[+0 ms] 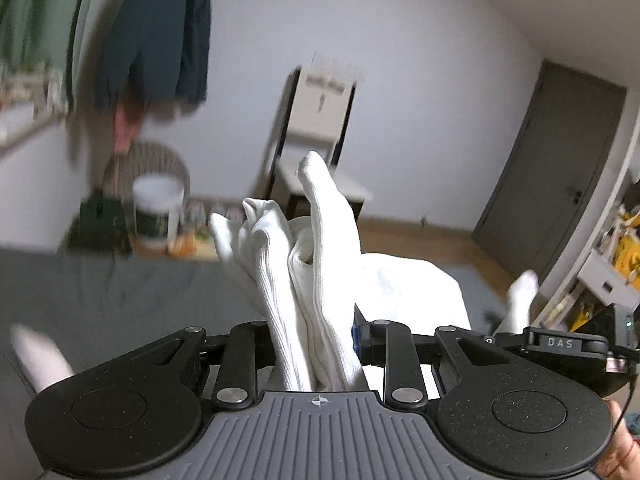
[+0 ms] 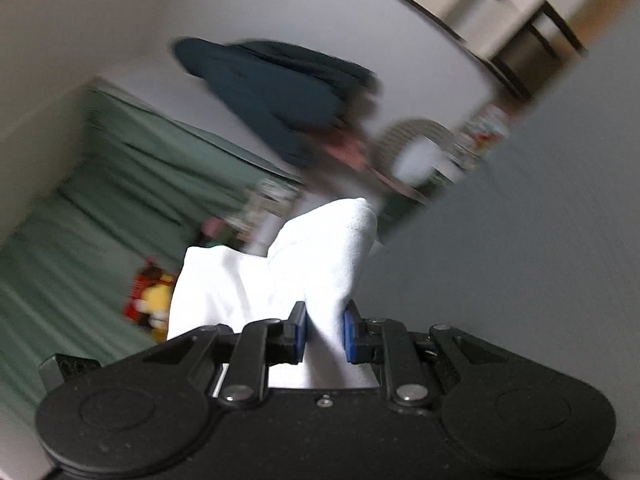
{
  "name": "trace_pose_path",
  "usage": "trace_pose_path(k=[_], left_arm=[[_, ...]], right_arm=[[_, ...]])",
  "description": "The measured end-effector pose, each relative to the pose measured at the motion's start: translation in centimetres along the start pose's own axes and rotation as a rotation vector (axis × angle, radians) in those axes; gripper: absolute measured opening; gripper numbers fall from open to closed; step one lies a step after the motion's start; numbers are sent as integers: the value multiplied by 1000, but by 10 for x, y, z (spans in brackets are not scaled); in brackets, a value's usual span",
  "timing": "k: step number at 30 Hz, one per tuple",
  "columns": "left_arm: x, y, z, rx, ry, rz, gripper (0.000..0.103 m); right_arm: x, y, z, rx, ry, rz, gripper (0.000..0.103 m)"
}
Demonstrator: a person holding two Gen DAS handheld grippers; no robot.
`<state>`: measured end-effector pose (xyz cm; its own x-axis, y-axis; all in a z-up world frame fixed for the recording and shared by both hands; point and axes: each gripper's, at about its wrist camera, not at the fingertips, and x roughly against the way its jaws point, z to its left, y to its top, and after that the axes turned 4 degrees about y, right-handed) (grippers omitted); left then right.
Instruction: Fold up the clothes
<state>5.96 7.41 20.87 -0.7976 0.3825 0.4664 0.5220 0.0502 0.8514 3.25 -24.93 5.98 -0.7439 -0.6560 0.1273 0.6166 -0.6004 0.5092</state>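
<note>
Now the left hand-held gripper (image 1: 316,340) clamps white socks (image 1: 304,264) between its fingers; the right hand-held gripper (image 2: 325,334) pinches white cloth (image 2: 312,264).

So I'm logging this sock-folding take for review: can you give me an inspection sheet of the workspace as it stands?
Surface: grey bed sheet, with a white folded cloth lying on it.
Job's things: white ribbed socks bunched upright; another white sock; a loose sock at the left edge.
Clutter: white tub and blurred items beyond the bed.
Grippers: left hand-held gripper shut on the ribbed socks; right hand-held gripper shut on its sock.
Cables: thin black wire at the right edge.
Surroundings: chair, grey door, hanging dark garment, green curtain, shelves.
</note>
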Motion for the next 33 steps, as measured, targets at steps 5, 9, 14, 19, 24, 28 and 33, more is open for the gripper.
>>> trace_pose_path(k=[5,9,14,19,24,28,33], left_arm=[[57,68,17,-11,-3,-78,27],[70,94,69,56,-7,-97,27],[24,67,161,128,51,-53,27],[-55,21,254,194,102,25,27],[-141,-25,329,256,142,131,27],[-197,-66,371,339,170,203,27],[-203,-117,404,467,113,205,38]], right_arm=[[-11,42,75,71,71,20,18],[-58,60,113,97,74,67,18],[-138,42,107,131,10,143,18],[-248,7,46,95,-50,246,18],[-344,-23,-30,16,-112,311,18],[-385,-43,-72,10,-180,367,18],[-399,-50,-108,-46,-190,395,19]])
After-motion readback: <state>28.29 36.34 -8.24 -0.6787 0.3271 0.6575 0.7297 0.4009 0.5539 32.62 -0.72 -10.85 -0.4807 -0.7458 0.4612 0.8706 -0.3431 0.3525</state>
